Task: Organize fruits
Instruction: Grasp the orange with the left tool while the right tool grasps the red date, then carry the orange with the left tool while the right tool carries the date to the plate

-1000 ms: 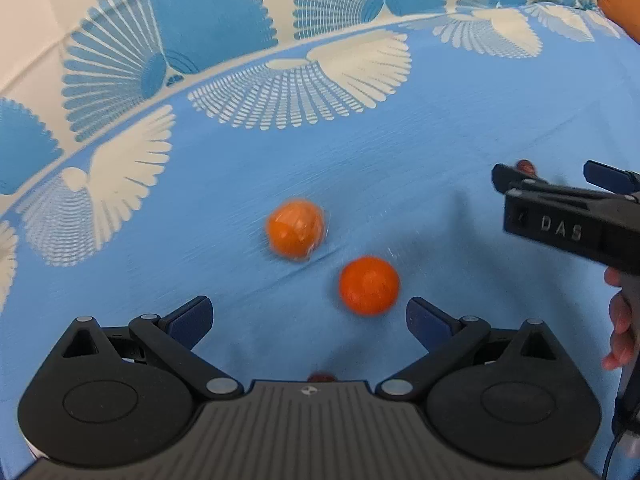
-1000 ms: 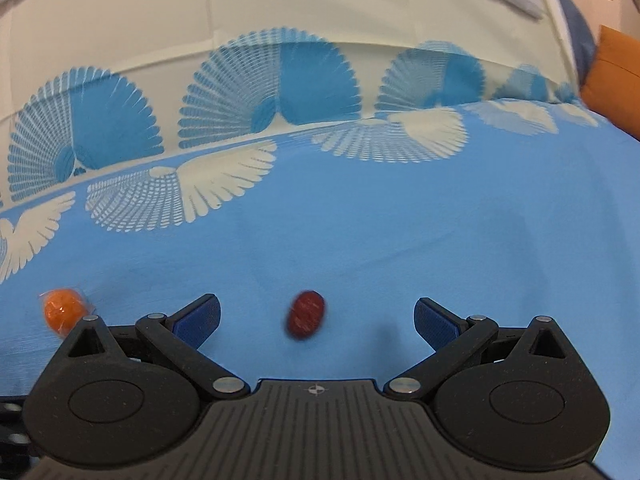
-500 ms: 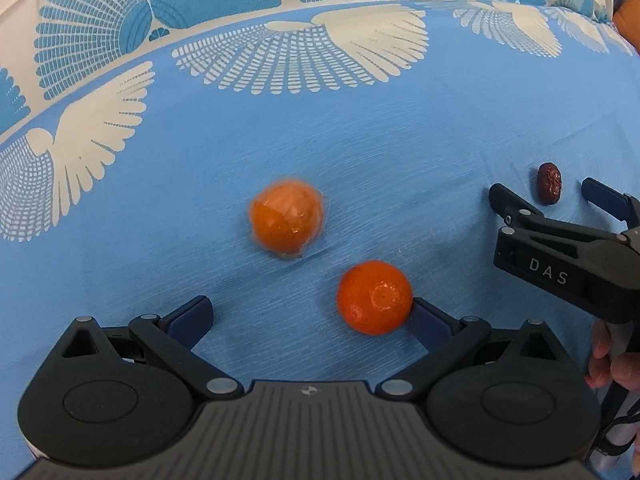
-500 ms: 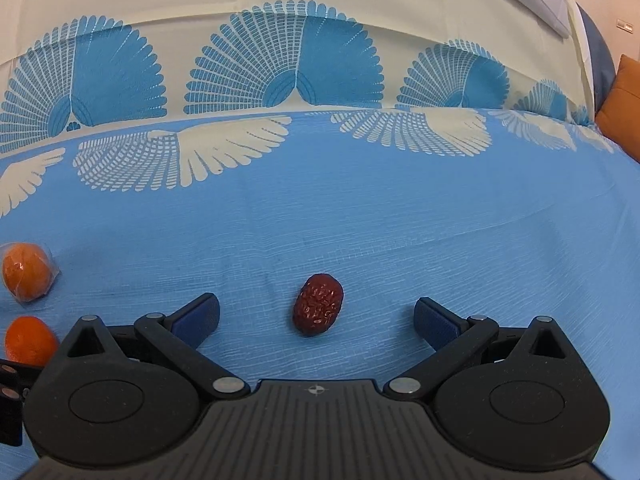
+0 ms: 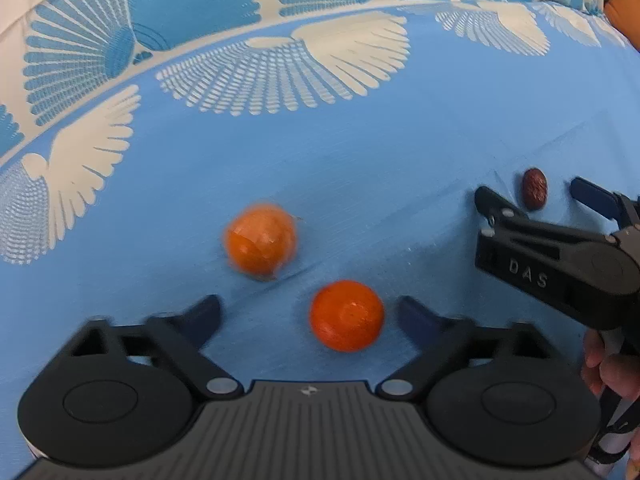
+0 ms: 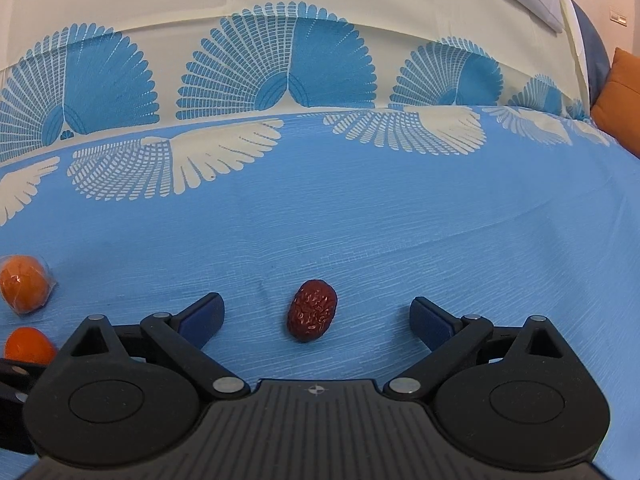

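— Where are the left tongs (image 5: 310, 312)?

— Low over the blue cloth (image 5: 360, 160), spread wide and holding nothing. A bare orange (image 5: 346, 315) lies between their tips, nearer the right one; I can't tell whether it touches. A second orange in clear wrap (image 5: 261, 240) sits just beyond, a little to the left.

— And the right tongs (image 6: 316, 316)?

— Also released — a wrinkled red date (image 6: 312, 310) lies on the cloth midway between the two blue tips, touching neither. From the left camera, those right tongs (image 5: 534, 194) flank the date (image 5: 535, 189), well to the right of the oranges.

— Anything else?

— A hand (image 5: 610, 368) on the handle.
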Available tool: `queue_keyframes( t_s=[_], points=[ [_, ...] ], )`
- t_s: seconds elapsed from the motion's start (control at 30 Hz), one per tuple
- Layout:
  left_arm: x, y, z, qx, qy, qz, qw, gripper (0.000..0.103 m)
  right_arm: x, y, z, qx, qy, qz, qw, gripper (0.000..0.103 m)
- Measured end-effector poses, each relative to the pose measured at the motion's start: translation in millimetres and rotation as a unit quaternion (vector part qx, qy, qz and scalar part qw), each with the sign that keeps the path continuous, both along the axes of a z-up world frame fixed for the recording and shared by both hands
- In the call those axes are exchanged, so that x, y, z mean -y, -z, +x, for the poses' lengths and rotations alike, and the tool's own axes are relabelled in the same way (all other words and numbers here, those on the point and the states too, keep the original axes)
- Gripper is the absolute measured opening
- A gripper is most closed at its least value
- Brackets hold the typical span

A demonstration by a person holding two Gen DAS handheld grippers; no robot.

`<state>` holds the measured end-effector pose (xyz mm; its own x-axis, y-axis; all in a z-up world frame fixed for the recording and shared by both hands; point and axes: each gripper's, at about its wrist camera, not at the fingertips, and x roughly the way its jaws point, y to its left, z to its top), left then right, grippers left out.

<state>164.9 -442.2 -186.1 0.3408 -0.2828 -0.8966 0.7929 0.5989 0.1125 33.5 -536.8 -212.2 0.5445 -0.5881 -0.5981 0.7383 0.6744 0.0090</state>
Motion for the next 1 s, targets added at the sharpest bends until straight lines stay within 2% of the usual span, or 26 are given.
queue_keyframes(
  t_s=[0.03, 0.07, 0.1, 0.13, 0.2, 0.27, 0.57, 0.83, 1.0],
  points=[
    [-1, -2, -1, -0.008, 0.002, -0.007, 0.9999, 0.076, 0, -1, -1, 0.004, -0.001, 0.0, 1.0, 0.079],
    [-1, -6, -3, -0.01, 0.005, -0.014, 0.9998, 0.052, -1, -4, -2, 0.011, -0.006, -0.001, 1.0, 0.063],
    [0, -9, -5, -0.009, 0.013, -0.015, 0.9998, 0.038, -1, -7, -3, 0.019, -0.016, 0.0, 1.0, 0.026],
    [0, -12, -7, -0.006, 0.017, -0.014, 0.9997, 0.038, 0, -9, -4, 0.024, -0.023, 0.008, 0.999, 0.024],
    [-4, -18, -11, -0.005, 0.022, -0.029, 0.9993, 0.038, 3, -13, -8, 0.041, -0.026, 0.036, 0.998, 0.023],
    [-7, -22, -15, 0.001, 0.024, -0.028, 0.9993, 0.038, 5, -16, -13, 0.044, -0.017, 0.051, 0.998, 0.023],
    [-54, -67, -41, 0.005, 0.007, -0.041, 0.9991, 0.038, -17, -53, -31, 0.047, -0.031, 0.026, 0.998, 0.024],
    [-115, -123, -73, 0.02, -0.017, -0.061, 0.9978, 0.038, -67, -93, -57, 0.052, -0.066, 0.037, 0.996, 0.024],
    [-165, -155, -96, 0.021, -0.042, -0.073, 0.9962, 0.038, -109, -124, -75, 0.052, -0.099, 0.02, 0.994, 0.024]
  ],
)
